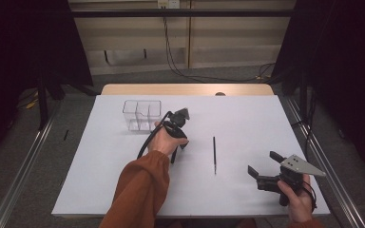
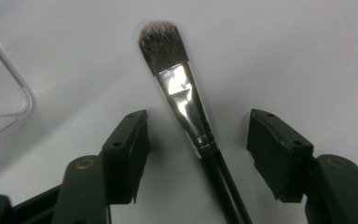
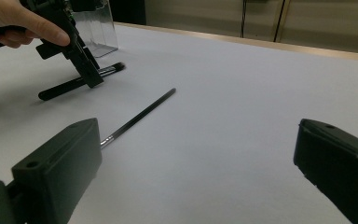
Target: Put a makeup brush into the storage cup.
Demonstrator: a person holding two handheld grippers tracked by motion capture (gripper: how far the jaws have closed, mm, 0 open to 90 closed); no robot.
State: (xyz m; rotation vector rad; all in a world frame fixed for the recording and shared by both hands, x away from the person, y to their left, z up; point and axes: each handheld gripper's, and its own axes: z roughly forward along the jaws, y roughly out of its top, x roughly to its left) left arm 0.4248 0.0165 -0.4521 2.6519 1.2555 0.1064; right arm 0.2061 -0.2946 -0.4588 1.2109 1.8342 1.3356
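Black jaws of the left claw [image 2: 198, 140] stand apart on either side of the makeup brush [image 2: 179, 93], not pressing it, so the claw is released. That brush lies flat on the white bench [image 1: 247, 118], bristles pointing away from the claw, just beside the clear organiser box [image 1: 142, 114]. A thin black stick [image 1: 214, 154] lies farther from the box. Beyond it the right claw [image 1: 262, 164] hovers with jaws wide and bare.
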